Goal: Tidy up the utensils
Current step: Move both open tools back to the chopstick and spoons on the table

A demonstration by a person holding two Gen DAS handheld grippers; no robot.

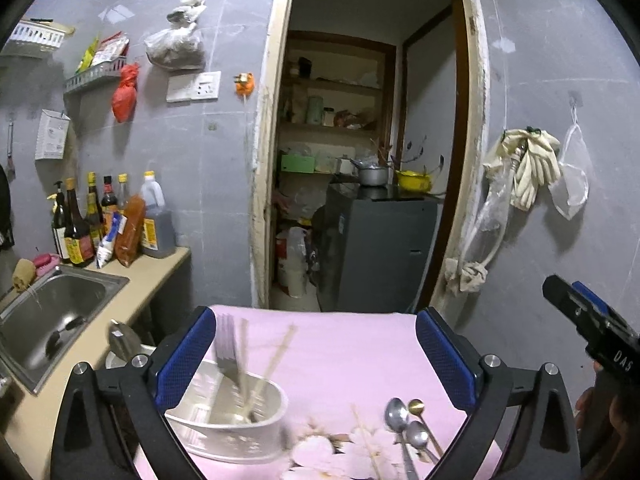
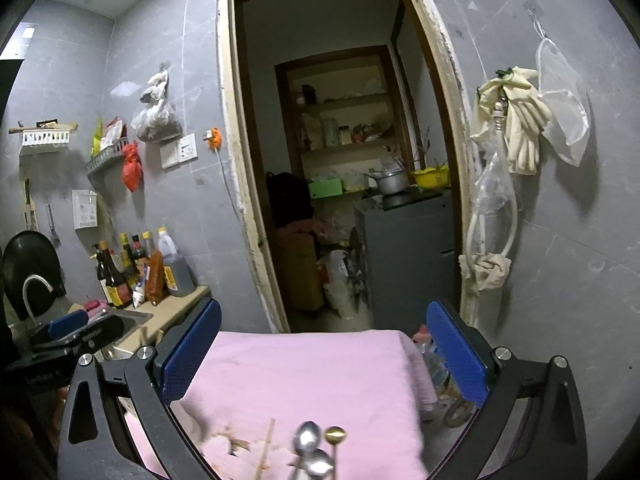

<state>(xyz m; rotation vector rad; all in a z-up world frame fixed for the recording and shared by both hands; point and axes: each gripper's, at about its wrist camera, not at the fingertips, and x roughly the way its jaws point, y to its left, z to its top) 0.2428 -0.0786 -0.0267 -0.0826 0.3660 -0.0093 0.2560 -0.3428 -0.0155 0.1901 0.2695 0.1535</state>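
My left gripper (image 1: pixel 316 360) stands open above a table under a pink flowered cloth (image 1: pixel 352 344), with nothing between its blue pads (image 1: pixel 184 360). Below it, on the left, a white utensil holder (image 1: pixel 236 436) holds a fork (image 1: pixel 227 346) and chopsticks (image 1: pixel 276 356). Two steel spoons (image 1: pixel 396 412) and a small gold spoon (image 1: pixel 416 405) lie on the cloth to the right, with a loose chopstick (image 1: pixel 364 436) beside them. My right gripper (image 2: pixel 324 352) is open and empty above the steel spoons (image 2: pixel 308 438), gold spoon (image 2: pixel 335 435) and chopstick (image 2: pixel 266 448).
A steel sink (image 1: pixel 52 308) and a counter with several sauce bottles (image 1: pixel 104 220) lie left of the table. Behind the table a doorway opens onto a grey cabinet (image 1: pixel 376 248) and shelves. Gloves (image 2: pixel 520 128) and bags hang on the right wall.
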